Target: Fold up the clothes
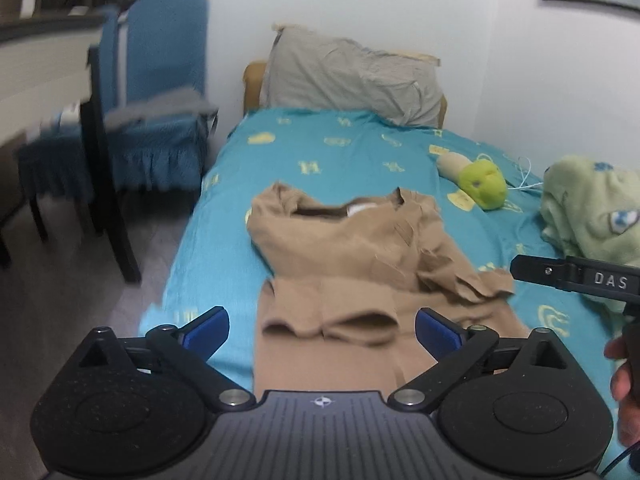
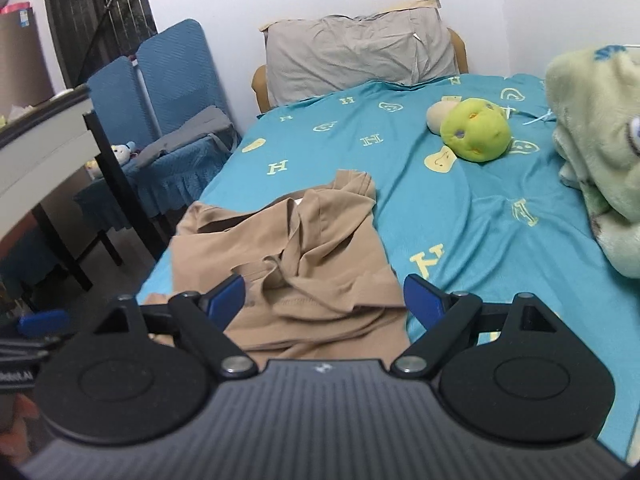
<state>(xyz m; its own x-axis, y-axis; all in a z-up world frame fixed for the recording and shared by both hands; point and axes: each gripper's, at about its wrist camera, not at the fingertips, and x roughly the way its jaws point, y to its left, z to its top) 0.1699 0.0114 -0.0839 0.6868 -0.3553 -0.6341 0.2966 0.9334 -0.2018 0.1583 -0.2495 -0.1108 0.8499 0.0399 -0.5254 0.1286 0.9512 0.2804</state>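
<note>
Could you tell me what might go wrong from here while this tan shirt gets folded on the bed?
1. The tan shirt lies crumpled near the bed's edge, so a pull could drag it toward the floor.
2. Its layers overlap, so the open left gripper or open right gripper may pinch more than one layer.
3. The green plush toy sits close and could hinder spreading.

Even, soft indoor light, no glare, faint shadows. Left wrist view motion-blurred, esp. the blue chairs [image 1: 160, 92] (left side); right view sharper. Fisheye bends edges, dark corners.
</note>
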